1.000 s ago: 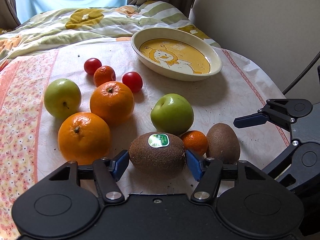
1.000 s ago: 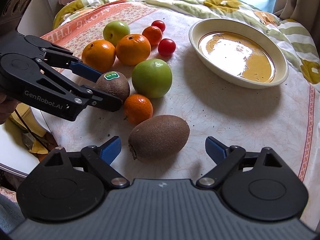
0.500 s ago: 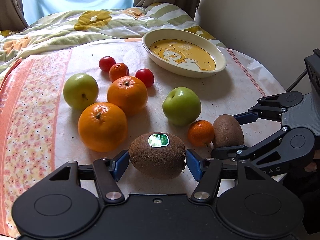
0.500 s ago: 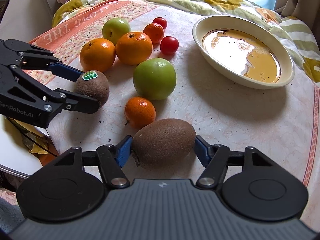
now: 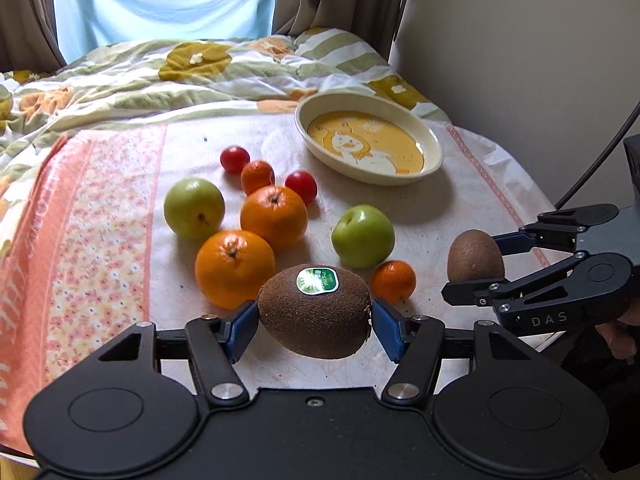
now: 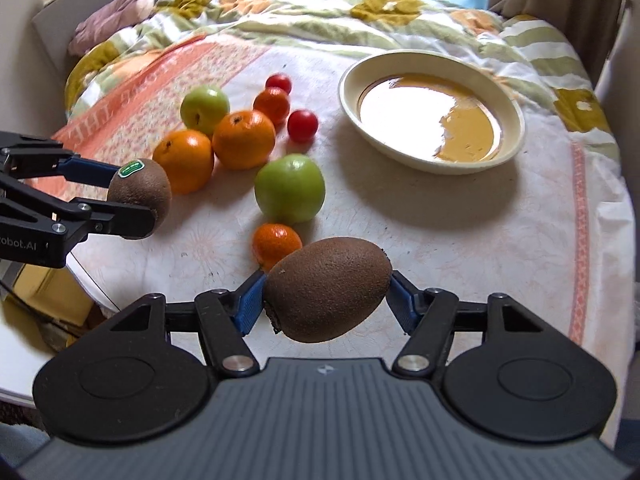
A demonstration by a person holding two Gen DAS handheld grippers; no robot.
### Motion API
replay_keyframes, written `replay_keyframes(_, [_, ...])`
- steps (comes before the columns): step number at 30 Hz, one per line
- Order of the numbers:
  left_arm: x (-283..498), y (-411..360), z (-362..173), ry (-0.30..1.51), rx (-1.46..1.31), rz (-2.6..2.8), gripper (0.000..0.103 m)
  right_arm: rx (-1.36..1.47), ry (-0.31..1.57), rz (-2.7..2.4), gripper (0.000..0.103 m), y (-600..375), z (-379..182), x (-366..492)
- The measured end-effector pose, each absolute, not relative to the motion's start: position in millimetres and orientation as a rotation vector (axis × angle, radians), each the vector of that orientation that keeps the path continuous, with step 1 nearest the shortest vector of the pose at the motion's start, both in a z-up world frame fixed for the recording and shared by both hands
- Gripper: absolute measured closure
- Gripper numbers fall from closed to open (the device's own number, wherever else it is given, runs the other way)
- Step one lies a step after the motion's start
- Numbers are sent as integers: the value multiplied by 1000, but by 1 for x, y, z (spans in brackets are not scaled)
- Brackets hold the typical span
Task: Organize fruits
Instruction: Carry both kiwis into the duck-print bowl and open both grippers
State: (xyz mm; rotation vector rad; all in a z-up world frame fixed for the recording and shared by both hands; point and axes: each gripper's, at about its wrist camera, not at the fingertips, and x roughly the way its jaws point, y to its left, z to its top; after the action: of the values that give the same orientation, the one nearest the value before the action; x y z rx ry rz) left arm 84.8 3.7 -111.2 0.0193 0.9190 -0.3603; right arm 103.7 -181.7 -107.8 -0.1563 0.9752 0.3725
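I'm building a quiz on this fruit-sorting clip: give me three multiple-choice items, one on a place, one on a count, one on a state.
1. Where is the stickered kiwi?
A. in the bowl
B. between the left gripper's fingers
C. beside the cherry tomatoes

2. How many green apples lie on the cloth?
A. one
B. two
C. four

3. What state is the right gripper in?
A. wide open over the bowl
B. shut on nothing
C. shut on the plain kiwi

Key: 1 B, both blue pads press the stickered kiwi's ends. 2 B, one green apple sits left of the oranges and another green apple right of them. 3 C, its pads clamp the plain kiwi, while the bowl holds no fruit.
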Motion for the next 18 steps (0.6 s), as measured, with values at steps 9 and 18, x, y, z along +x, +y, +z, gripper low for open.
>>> replay_keyframes(9, [91, 4, -52, 804, 58, -408, 36, -77, 882, 213, 24, -190, -46, 89])
replay_keyframes(18, [138, -22, -21, 721, 97, -427, 37, -14, 805, 106, 24, -225, -8, 127])
